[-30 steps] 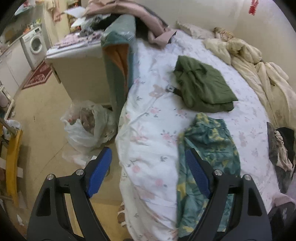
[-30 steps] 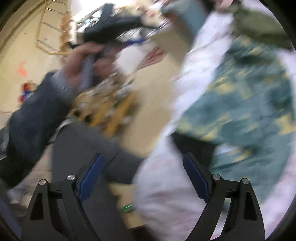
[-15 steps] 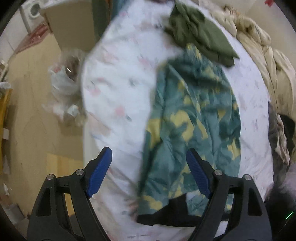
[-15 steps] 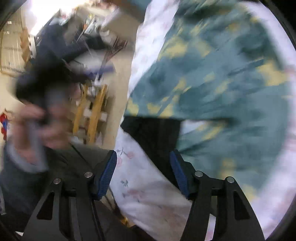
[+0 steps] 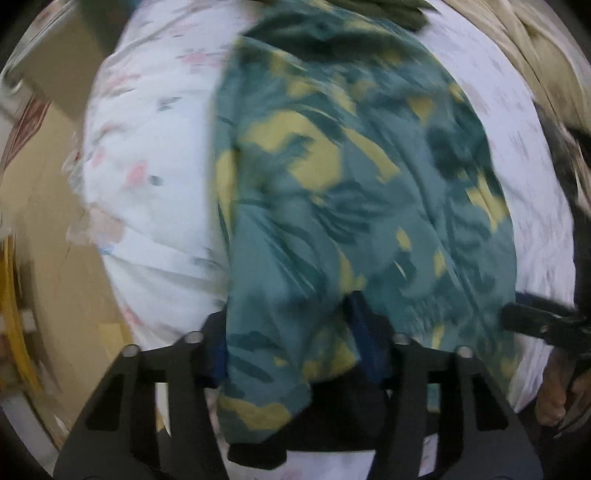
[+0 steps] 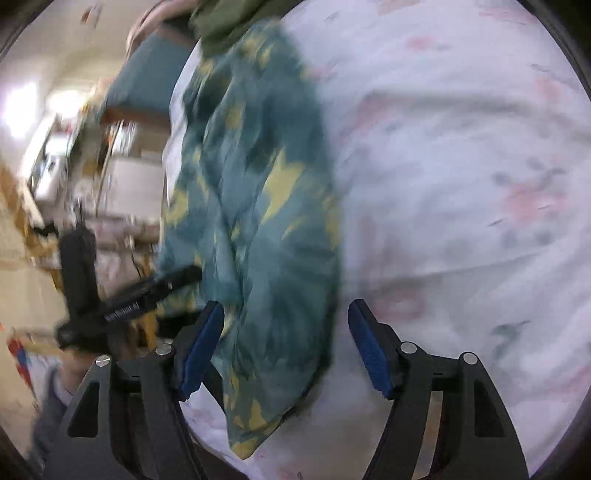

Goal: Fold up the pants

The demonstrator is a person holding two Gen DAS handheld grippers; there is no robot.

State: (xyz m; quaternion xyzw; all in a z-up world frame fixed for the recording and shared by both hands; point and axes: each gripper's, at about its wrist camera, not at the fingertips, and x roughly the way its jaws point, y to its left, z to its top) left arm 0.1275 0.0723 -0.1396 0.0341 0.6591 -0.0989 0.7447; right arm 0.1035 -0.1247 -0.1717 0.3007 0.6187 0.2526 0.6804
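Observation:
The teal pants (image 5: 351, 192) with yellow patches lie lengthwise on a white floral bedsheet (image 5: 147, 177). My left gripper (image 5: 288, 332) points down at their near end. Its jaws are closing, and bunched fabric fills the gap and drapes over the left finger. In the right wrist view the pants (image 6: 258, 221) run up the left half of the picture. My right gripper (image 6: 284, 332) straddles their near right edge. Its jaws are opening, with cloth beside the left pad (image 6: 201, 347) and a gap before the right pad. The left gripper (image 6: 122, 302) shows there too, at the pants' far side.
An olive green garment (image 5: 388, 11) lies just past the far end of the pants. A beige duvet (image 5: 535, 55) and dark clothes (image 5: 569, 155) line the right side. The bed edge drops to a tan floor (image 5: 44, 221) on the left. A hand (image 5: 554, 391) holds the right gripper.
The left gripper came down onto the near end of the pants and its jaws narrowed around the fabric. The right gripper swung down to the pants' right edge.

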